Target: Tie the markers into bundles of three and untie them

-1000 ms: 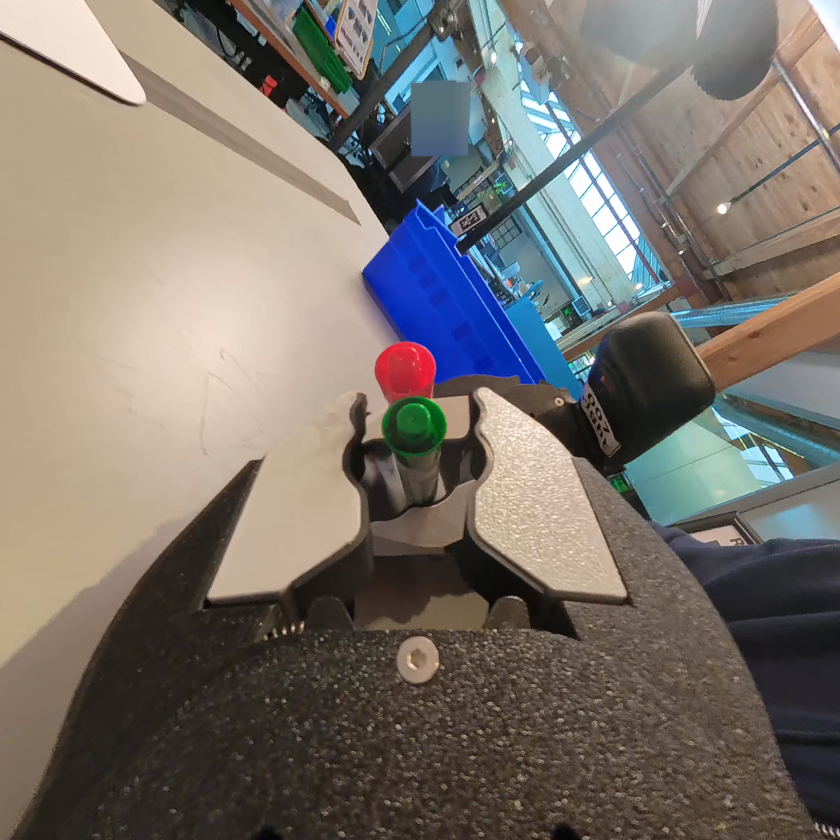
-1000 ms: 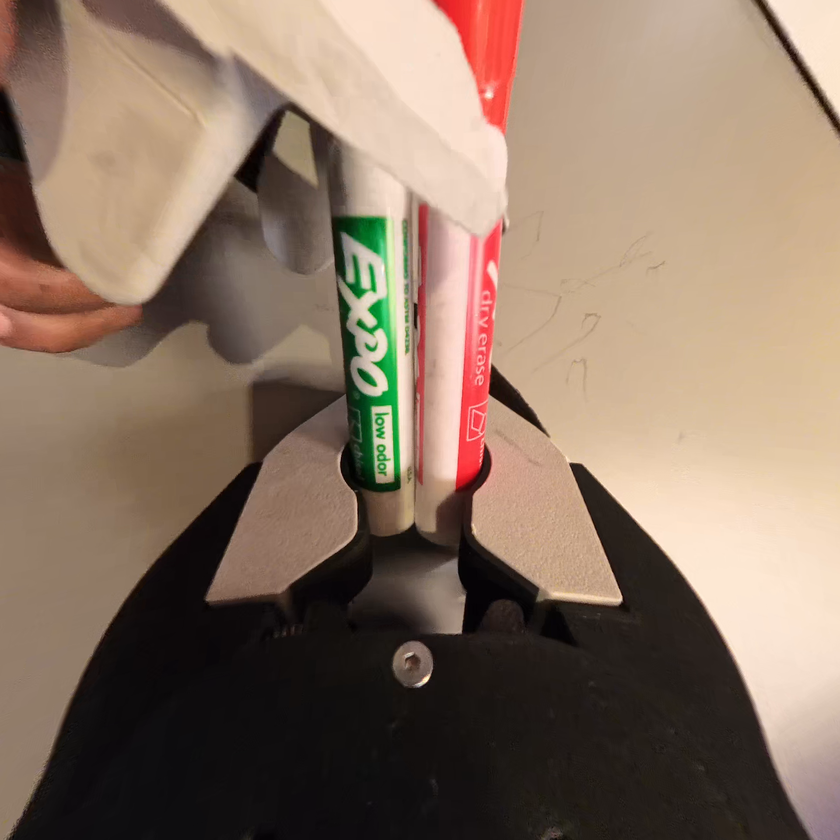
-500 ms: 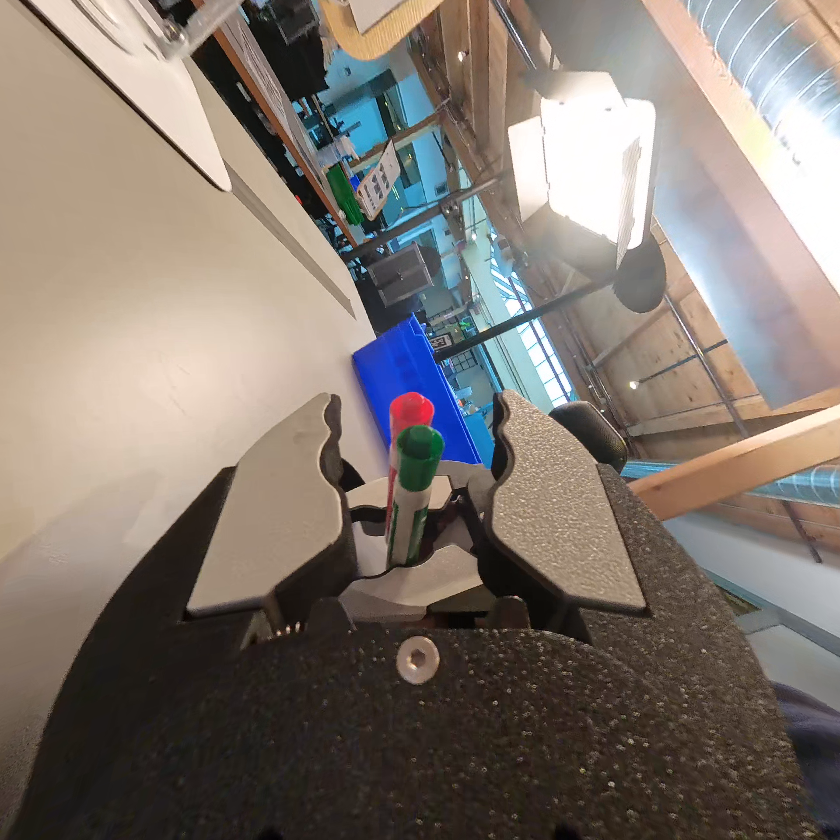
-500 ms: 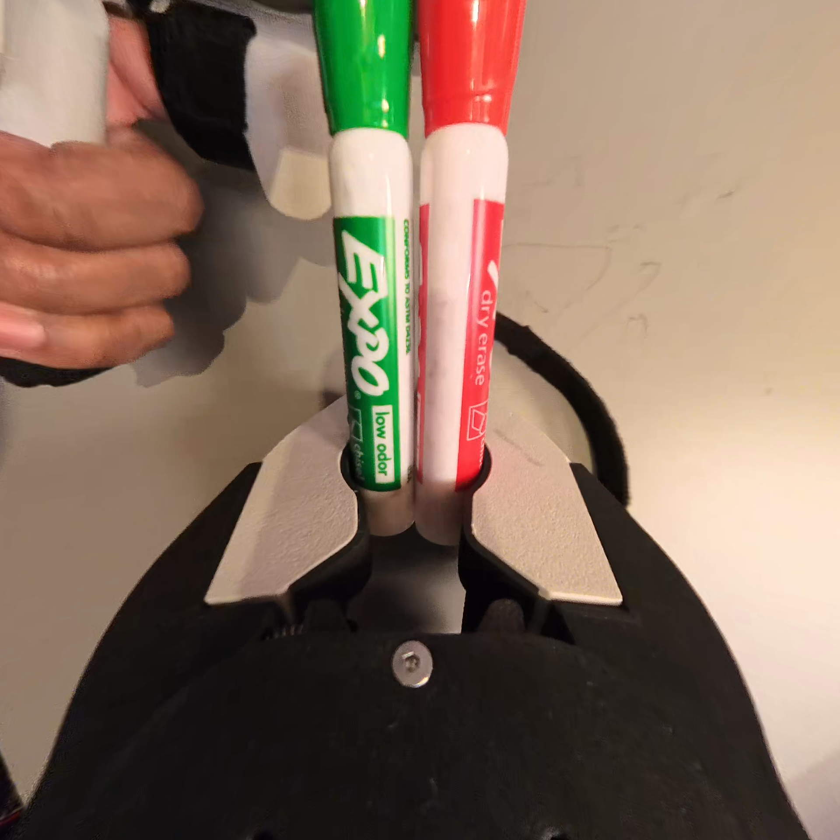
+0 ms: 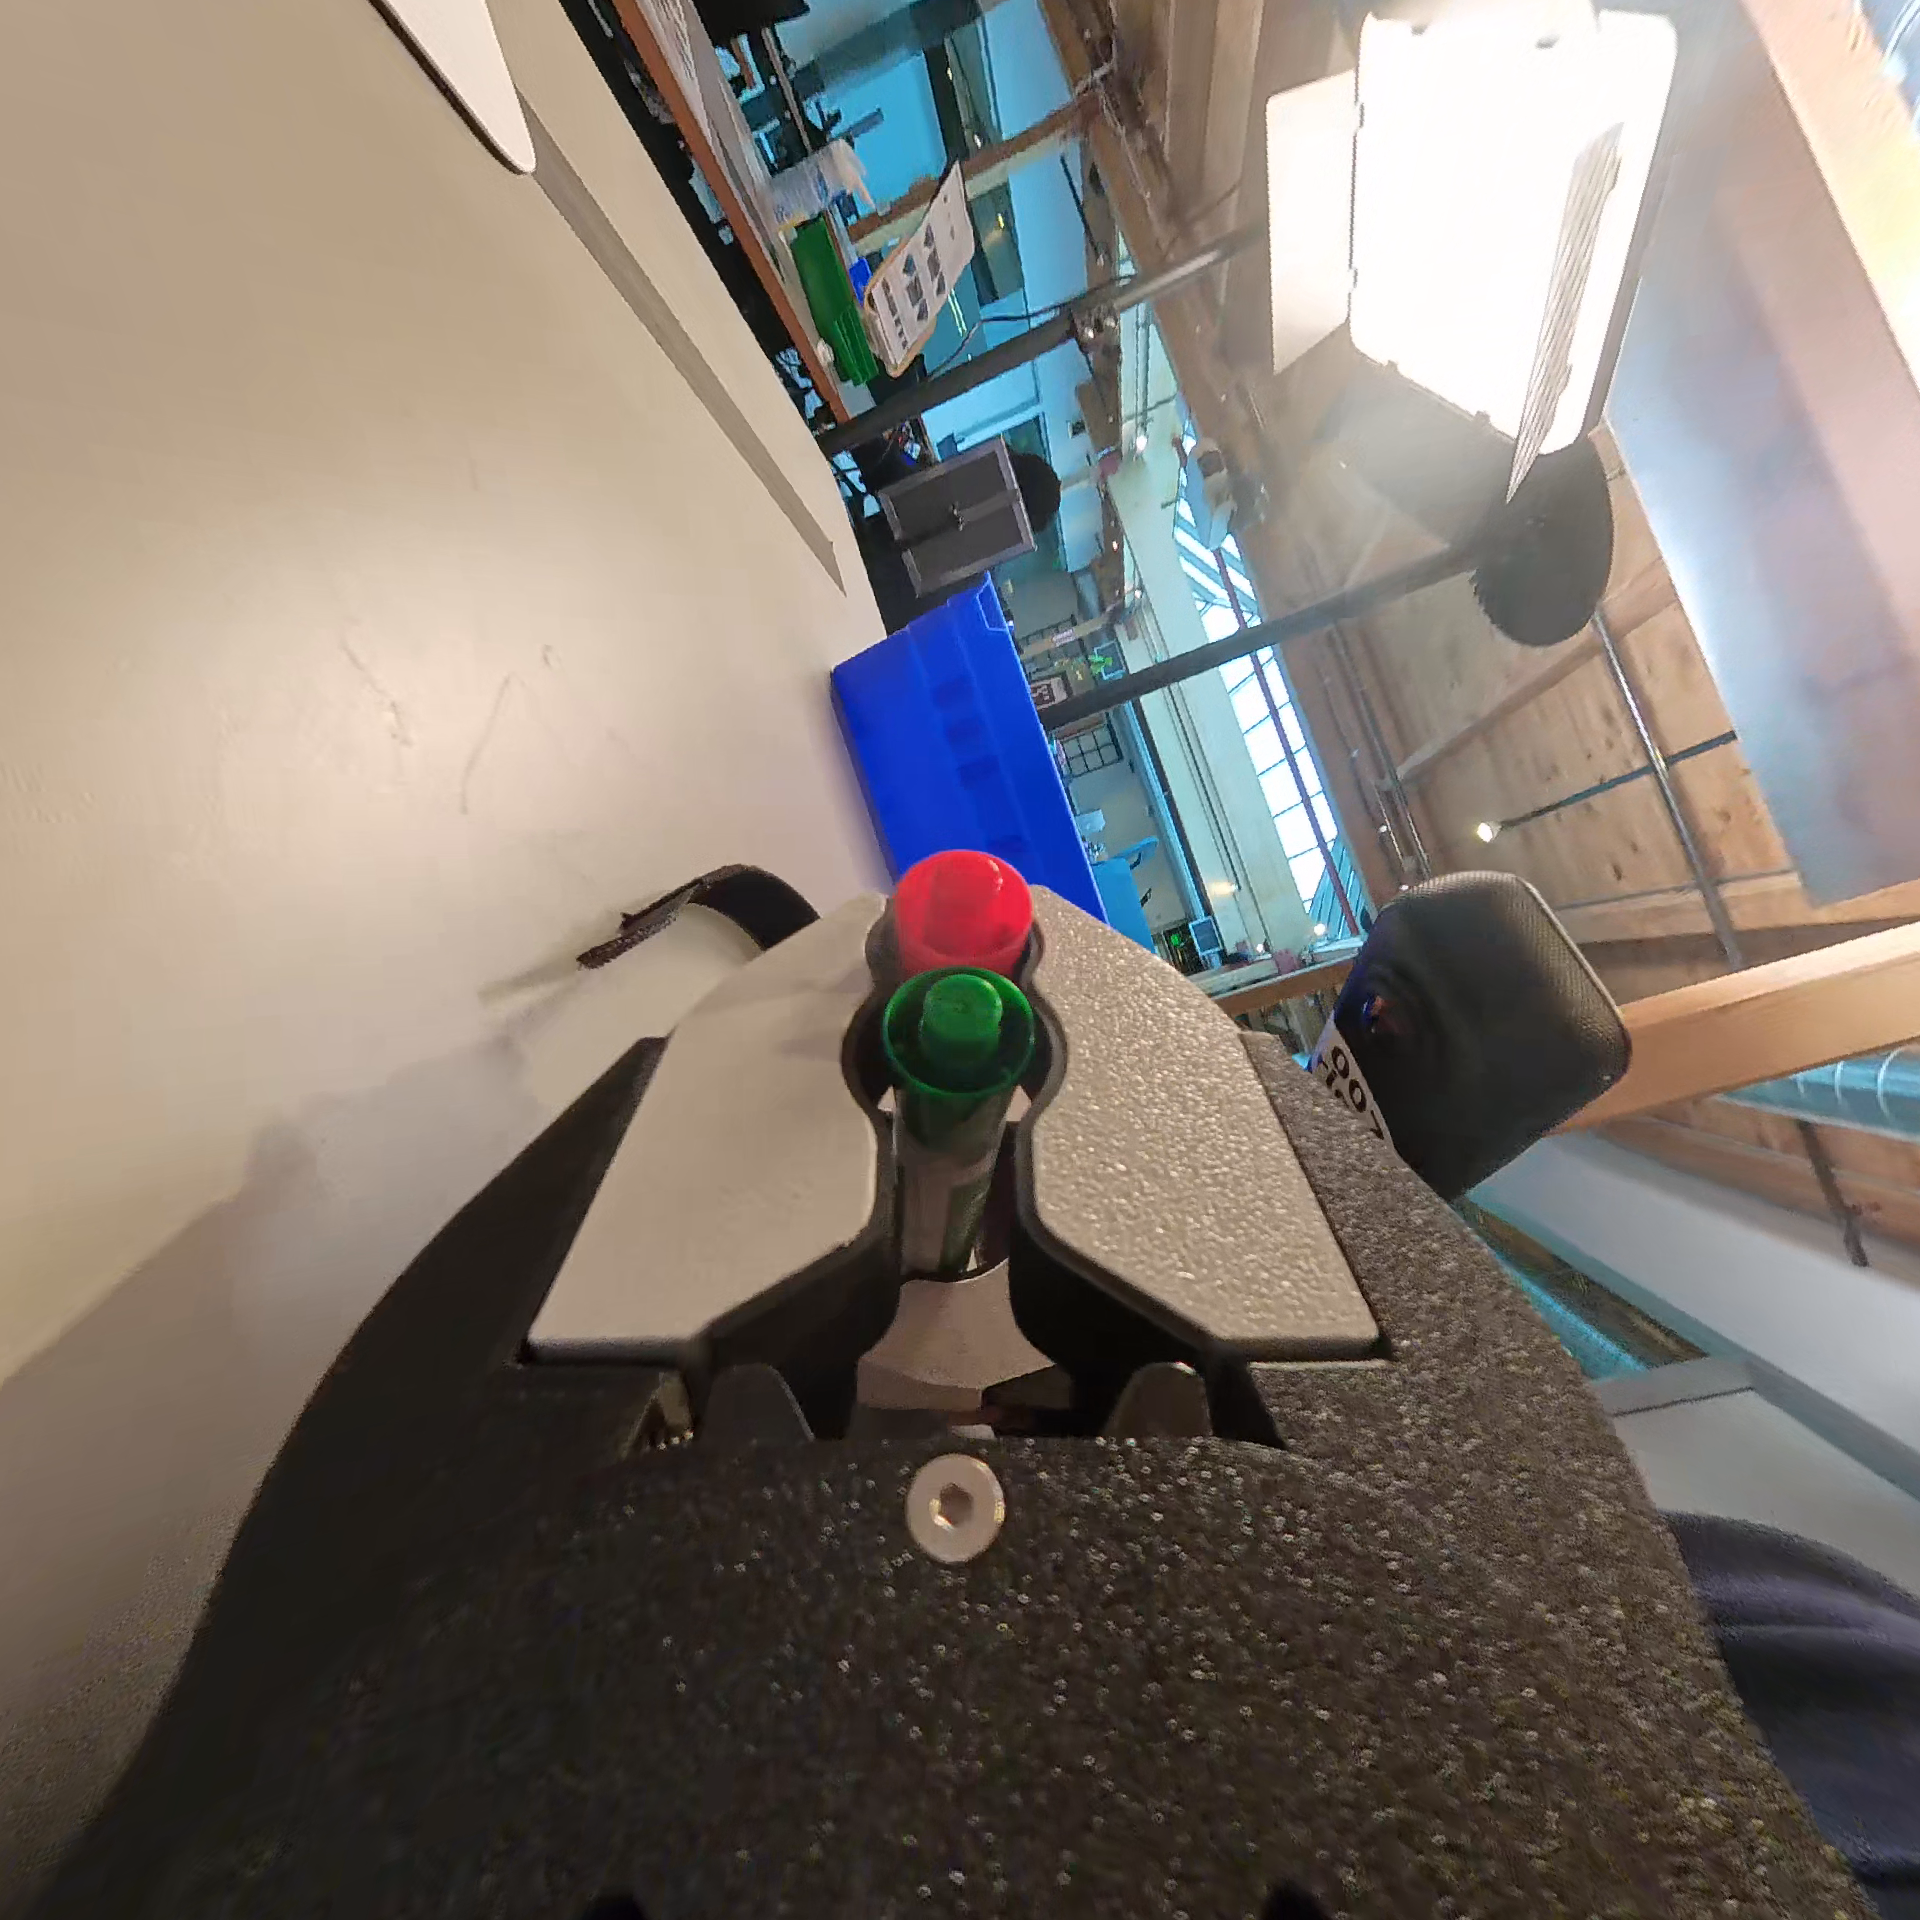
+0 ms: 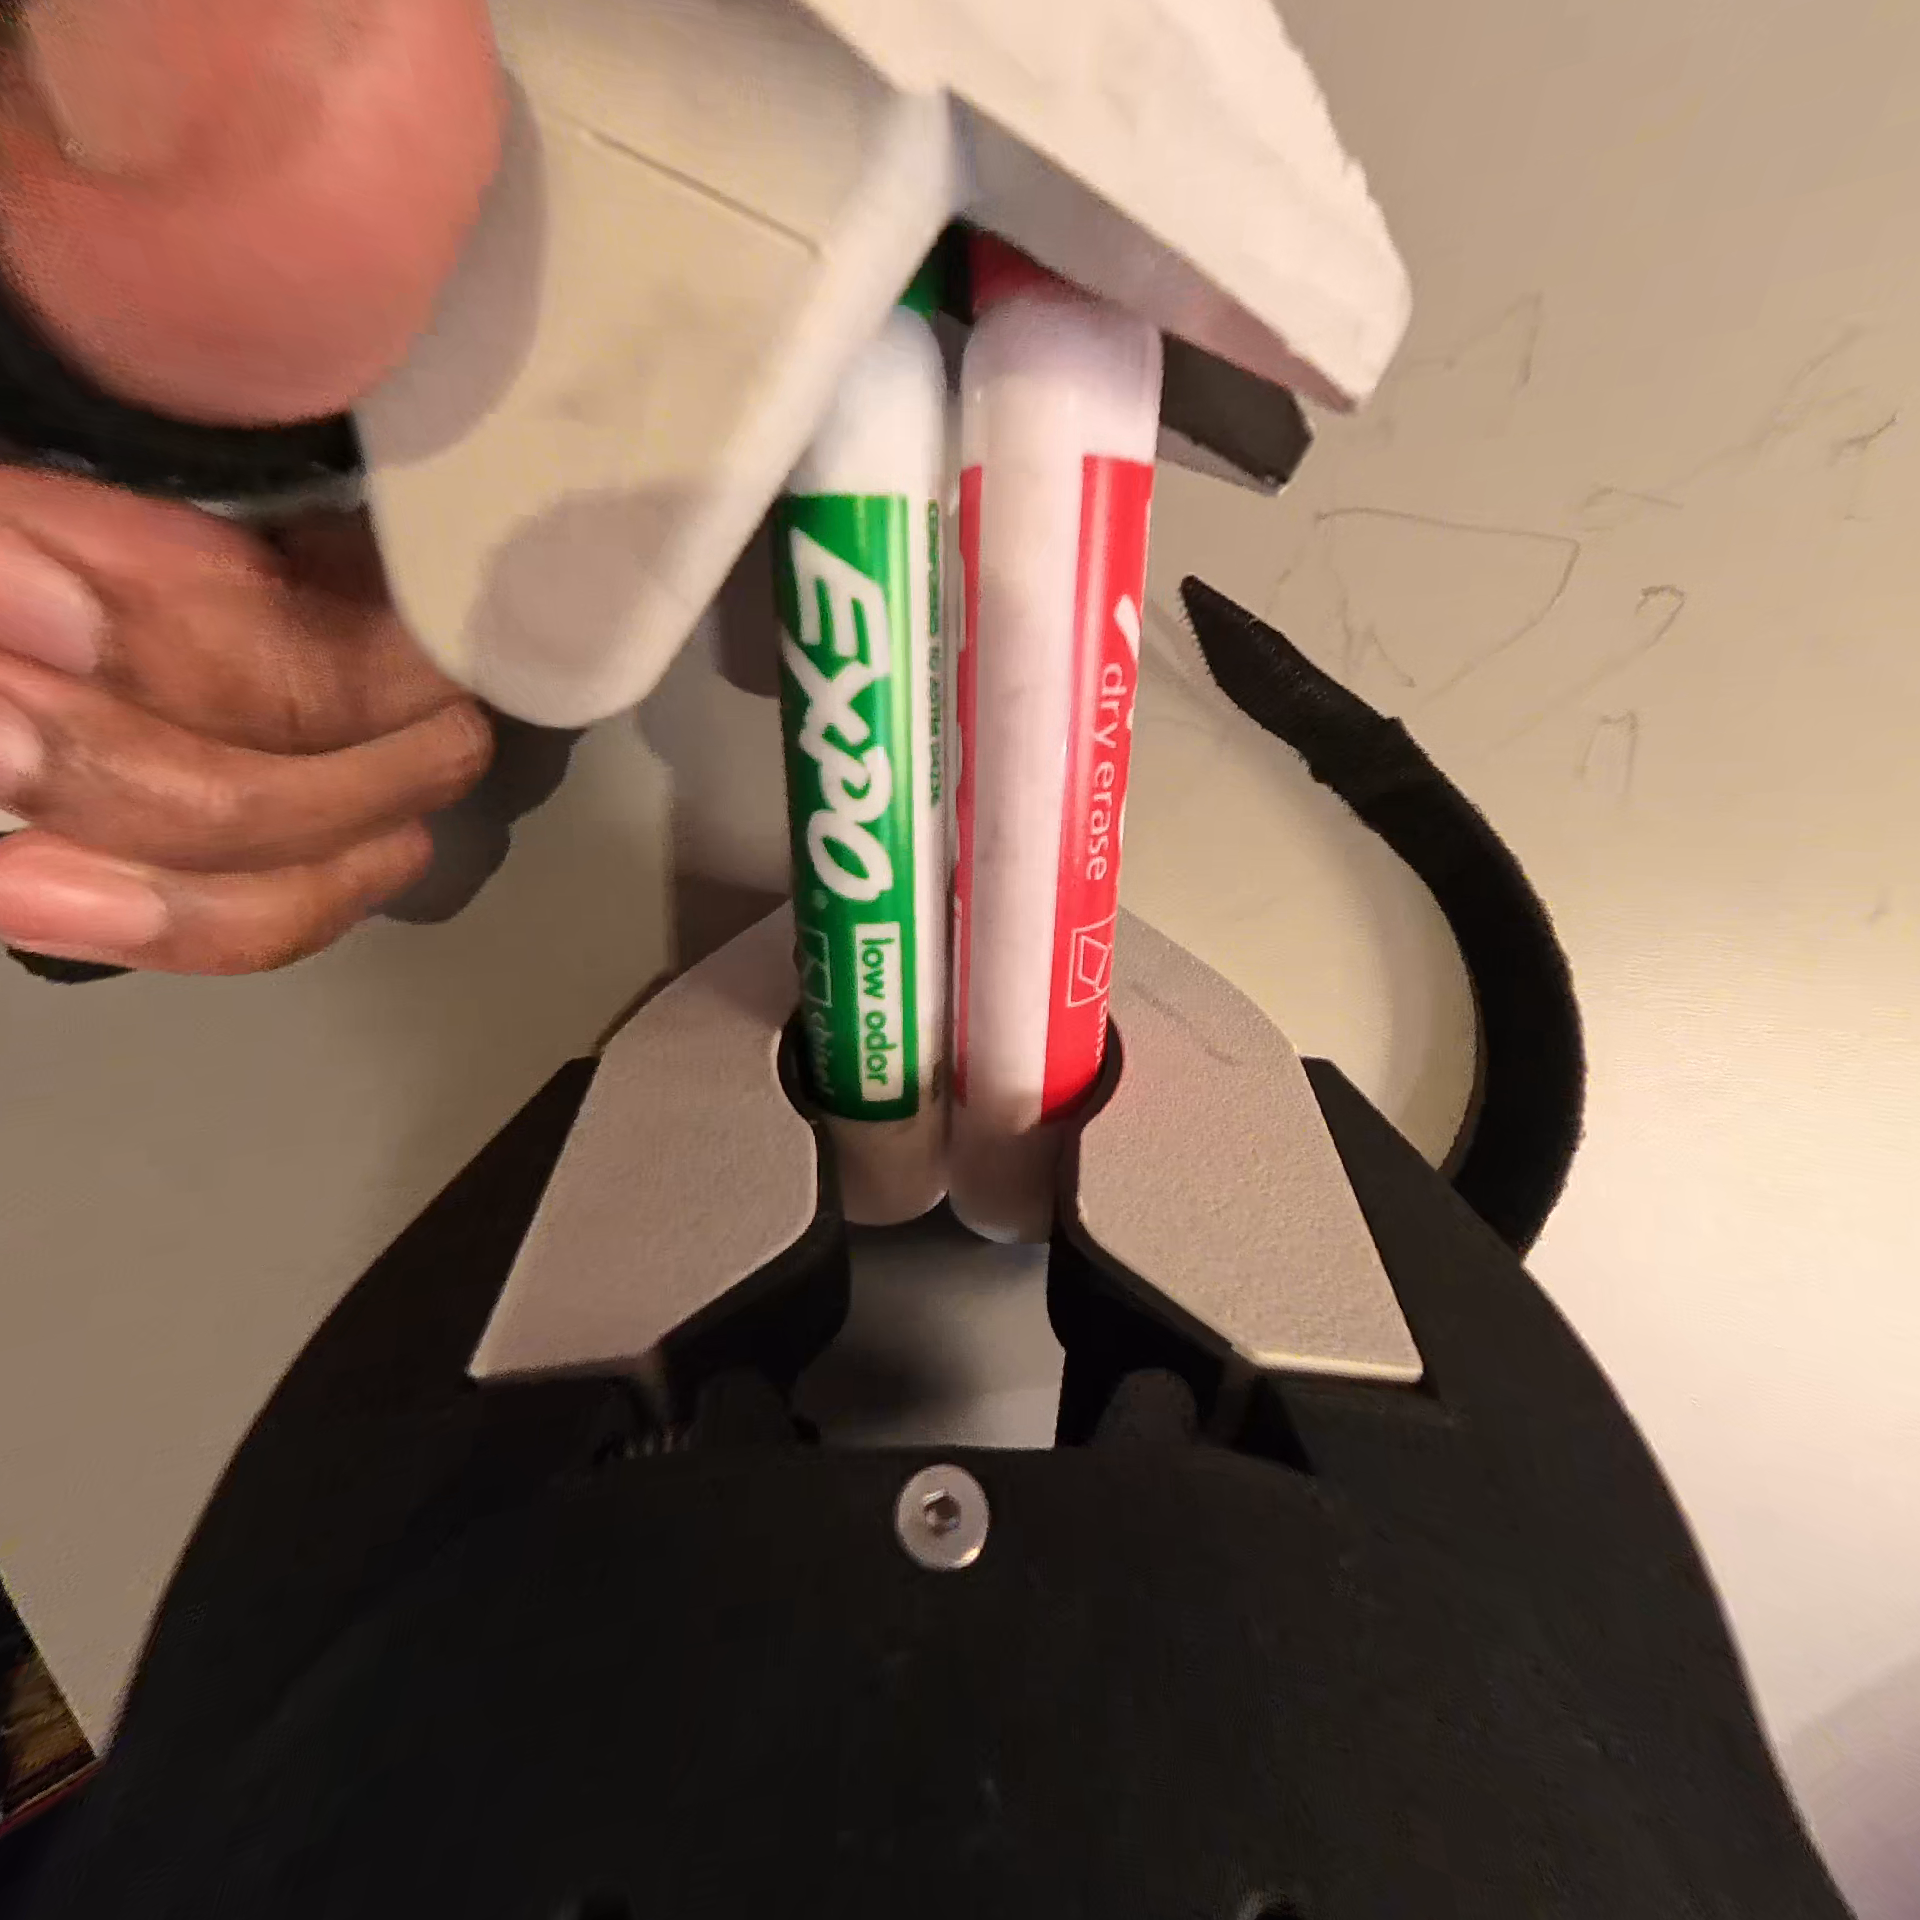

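A green marker [image 6: 862,831] and a red marker [image 6: 1049,790] lie side by side, held over the table. My right gripper [image 6: 951,1049] is shut on their bottom ends. My left gripper [image 5: 956,977] is shut on their cap ends, with the green cap [image 5: 956,1039] and the red cap [image 5: 961,914] showing between its fingers. In the right wrist view the left gripper [image 6: 1091,156] covers the caps. A black strap [image 6: 1455,883] lies curled on the table to the right of the markers; it also shows in the left wrist view [image 5: 727,899].
A person's hand [image 6: 208,748] grips the left gripper's handle. A blue bin [image 5: 956,758] stands on the pale table [image 5: 364,623] beyond the markers. A white board's corner [image 5: 468,83] lies at the far left. A lamp [image 5: 1455,208] hangs overhead. Tip to tip, the grippers are about 9 centimetres apart.
Half a second ago my left gripper was open and drawn back from the caps. It has since come forward and shut on them. The right gripper kept its hold throughout.
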Available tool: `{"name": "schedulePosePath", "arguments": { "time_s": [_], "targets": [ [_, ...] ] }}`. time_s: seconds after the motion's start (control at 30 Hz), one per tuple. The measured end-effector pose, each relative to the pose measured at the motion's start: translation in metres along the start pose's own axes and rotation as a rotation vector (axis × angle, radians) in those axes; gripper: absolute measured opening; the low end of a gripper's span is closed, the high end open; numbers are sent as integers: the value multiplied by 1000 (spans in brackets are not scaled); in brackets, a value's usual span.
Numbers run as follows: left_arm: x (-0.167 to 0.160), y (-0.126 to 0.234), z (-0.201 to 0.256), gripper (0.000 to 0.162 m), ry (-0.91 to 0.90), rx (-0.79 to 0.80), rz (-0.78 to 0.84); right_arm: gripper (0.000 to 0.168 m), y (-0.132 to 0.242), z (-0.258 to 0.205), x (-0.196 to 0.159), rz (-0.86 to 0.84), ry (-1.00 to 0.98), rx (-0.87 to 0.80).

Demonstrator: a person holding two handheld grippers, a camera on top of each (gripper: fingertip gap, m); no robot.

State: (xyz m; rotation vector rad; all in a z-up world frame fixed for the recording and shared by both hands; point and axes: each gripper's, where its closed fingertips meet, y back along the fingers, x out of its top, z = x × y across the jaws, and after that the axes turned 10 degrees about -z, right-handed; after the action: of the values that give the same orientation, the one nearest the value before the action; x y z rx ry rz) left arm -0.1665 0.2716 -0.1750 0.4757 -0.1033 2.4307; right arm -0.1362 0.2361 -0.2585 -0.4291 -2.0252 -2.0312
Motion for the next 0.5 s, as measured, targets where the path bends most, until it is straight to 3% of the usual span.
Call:
{"name": "schedulePosePath", "arguments": {
  "time_s": [0.5],
  "targets": [
    [-2,11,-1,18,79,61,171,44,2,-7,0,-27,44,-58]
  ]
}}
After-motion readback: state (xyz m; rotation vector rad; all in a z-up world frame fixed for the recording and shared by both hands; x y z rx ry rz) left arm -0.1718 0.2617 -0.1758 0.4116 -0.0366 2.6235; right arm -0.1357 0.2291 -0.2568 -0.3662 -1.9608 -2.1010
